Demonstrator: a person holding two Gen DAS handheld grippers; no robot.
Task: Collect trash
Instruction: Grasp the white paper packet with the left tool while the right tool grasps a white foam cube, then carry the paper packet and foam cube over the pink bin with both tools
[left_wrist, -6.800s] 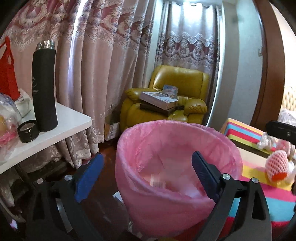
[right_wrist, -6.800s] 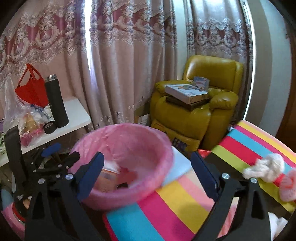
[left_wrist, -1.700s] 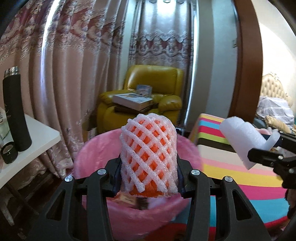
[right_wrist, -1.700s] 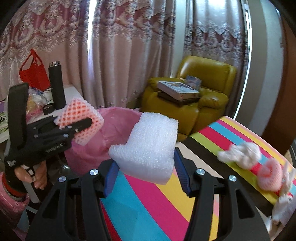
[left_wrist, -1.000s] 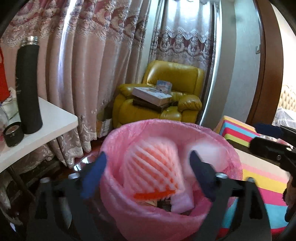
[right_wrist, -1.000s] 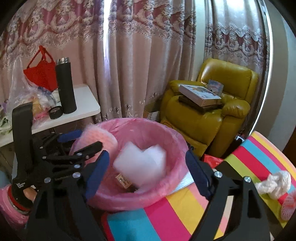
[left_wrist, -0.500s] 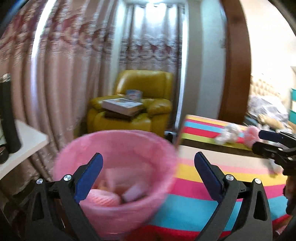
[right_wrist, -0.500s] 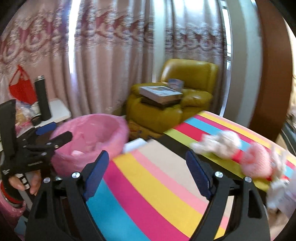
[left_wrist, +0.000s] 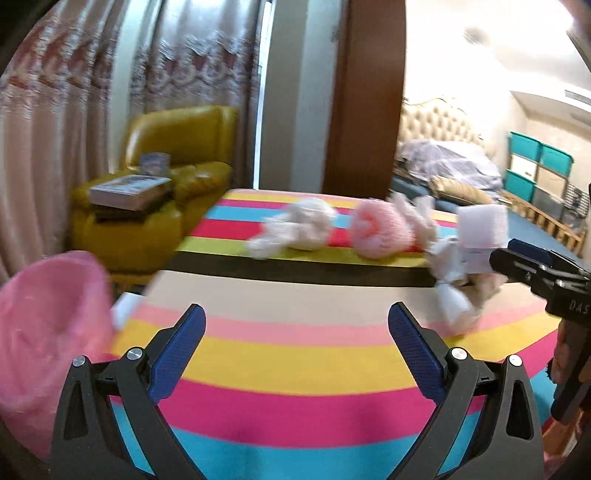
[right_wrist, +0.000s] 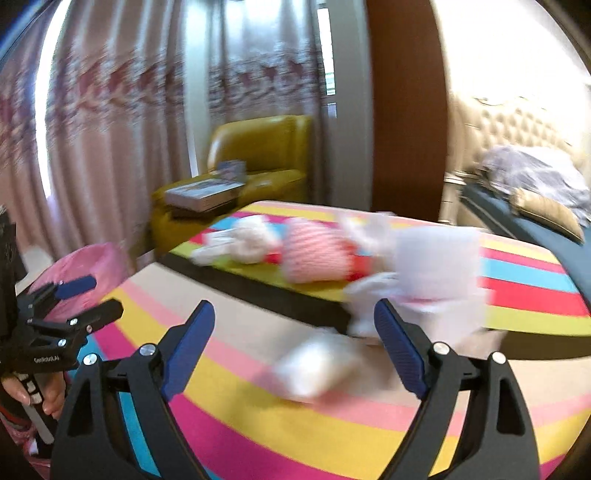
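Both grippers splayed and empty over the striped table; loose packing trash lies across its far side.

The left gripper (left_wrist: 297, 328) has its ribbed blue pads spread wide with only bare striped cloth between them; the right gripper (right_wrist: 295, 325) has just been widening its jaws, nothing between them but a blurred pale foam scrap (right_wrist: 317, 363) lying on the table beyond. The table (left_wrist: 295, 365) wears a smooth cover in broad bands of pink, yellow, magenta and blue. Along its far side sit a crumpled white wad (left_wrist: 295, 230), a rounded pink foam net sleeve (left_wrist: 380, 232) and a blocky white foam piece (left_wrist: 480, 232), close together. Off the table's left edge stands the round bin lined with a filmy pink bag (left_wrist: 48, 332). Behind the table is a glossy yellow leather armchair (left_wrist: 166, 177).
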